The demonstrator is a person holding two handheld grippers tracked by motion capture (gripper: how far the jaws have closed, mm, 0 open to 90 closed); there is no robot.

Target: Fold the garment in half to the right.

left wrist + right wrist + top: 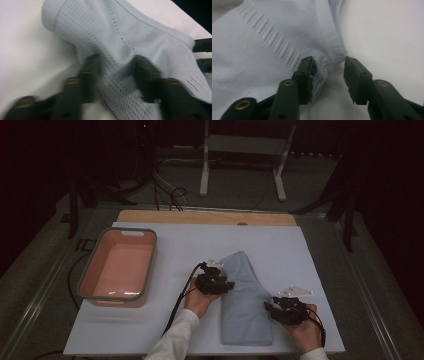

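Item: pale blue knit garment, folded into a long strip, lying on the white desk at about 5 o'clock from the desk's centre, narrow end toward 12 o'clock. Judged purpose of its lie: it is mid-fold, each long edge taken by one tool so the cloth can be turned over or carried. Left gripper, at the garment's 9 o'clock edge: in the left gripper view its fingers straddle a raised ridge of the mesh fabric and appear to pinch it, though blur leaves the contact uncertain. Right gripper, at the garment's 3 o'clock edge, low down: fingers spread, the ribbed hem lying between them, one finger touching cloth, the other standing clear. Pose: both forearms enter from 6 o'clock, white sleeves showing, hands level over the desk, fingers aimed inward at each other across the cloth. Also present: pink tub with grey rim, at 9 o'clock, well apart from the garment.
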